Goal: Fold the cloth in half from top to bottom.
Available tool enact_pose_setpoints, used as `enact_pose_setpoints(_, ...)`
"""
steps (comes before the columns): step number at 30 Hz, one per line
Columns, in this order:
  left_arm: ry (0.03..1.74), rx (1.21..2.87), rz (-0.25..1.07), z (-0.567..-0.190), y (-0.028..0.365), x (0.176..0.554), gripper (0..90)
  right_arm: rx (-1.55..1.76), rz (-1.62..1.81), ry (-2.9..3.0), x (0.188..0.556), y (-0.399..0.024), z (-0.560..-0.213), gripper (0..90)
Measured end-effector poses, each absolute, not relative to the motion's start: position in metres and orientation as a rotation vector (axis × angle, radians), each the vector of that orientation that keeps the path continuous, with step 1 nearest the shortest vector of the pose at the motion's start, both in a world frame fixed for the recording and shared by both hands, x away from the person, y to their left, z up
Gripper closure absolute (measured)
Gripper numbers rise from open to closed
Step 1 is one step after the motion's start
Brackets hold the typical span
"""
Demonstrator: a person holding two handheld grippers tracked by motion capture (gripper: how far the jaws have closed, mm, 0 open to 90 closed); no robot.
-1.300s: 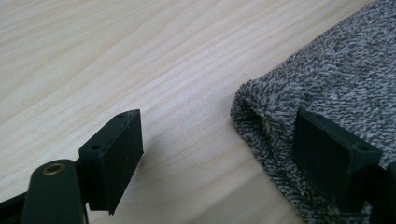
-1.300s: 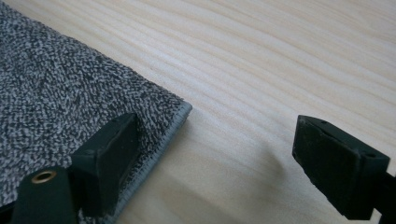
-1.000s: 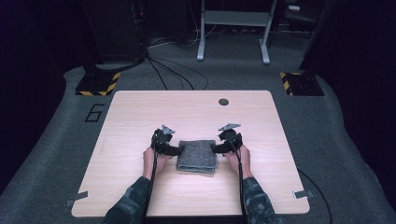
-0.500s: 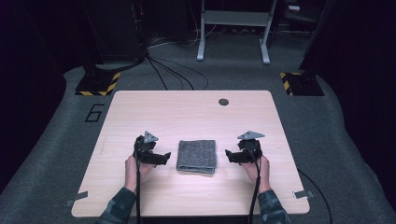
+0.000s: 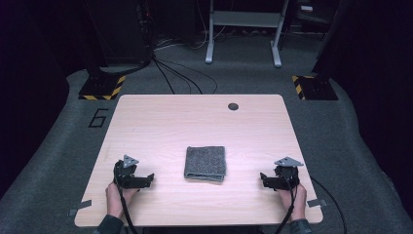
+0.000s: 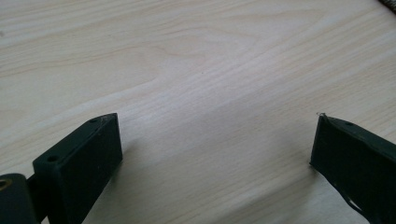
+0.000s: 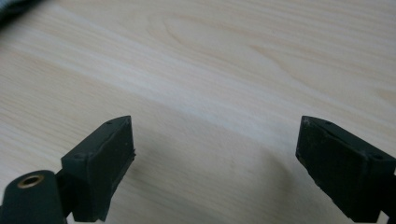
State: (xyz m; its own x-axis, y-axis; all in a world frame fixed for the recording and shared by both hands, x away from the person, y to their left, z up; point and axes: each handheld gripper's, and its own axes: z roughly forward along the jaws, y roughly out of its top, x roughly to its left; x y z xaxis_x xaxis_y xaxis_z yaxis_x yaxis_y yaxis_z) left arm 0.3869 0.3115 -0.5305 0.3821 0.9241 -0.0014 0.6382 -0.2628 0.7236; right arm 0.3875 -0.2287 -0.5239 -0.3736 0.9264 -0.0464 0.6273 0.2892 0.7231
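A folded grey towel (image 5: 205,163) is seen lying flat on the wooden counter (image 5: 195,122), a little nearer the person's edge than the middle. It is touched by neither tool.

The left tool (image 5: 146,180) is held low over the counter, well apart from the towel on its left, with the jaws pointed toward it. In the left gripper view the two black jaws are seen standing wide apart, with bare wood between them; they have just been opening. A dark scrap of the towel (image 6: 388,3) is caught at the upper right corner of that view.

The right tool (image 5: 264,179) is held on the towel's other side, likewise well apart from it and pointed inward. Its jaws are spread wide over bare wood and have just been opening, with nothing between them.

A small dark round hole (image 5: 233,106) is set in the counter near its far edge.
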Motion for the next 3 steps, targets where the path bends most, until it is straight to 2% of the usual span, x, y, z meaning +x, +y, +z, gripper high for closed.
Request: enact_pose_setpoints(3,1.335,2.009,0.580,-0.5310,0.3132,0.3864,0.9,1.414,0.914,2.095,0.3859,-0.2354,-0.5287,8.3)
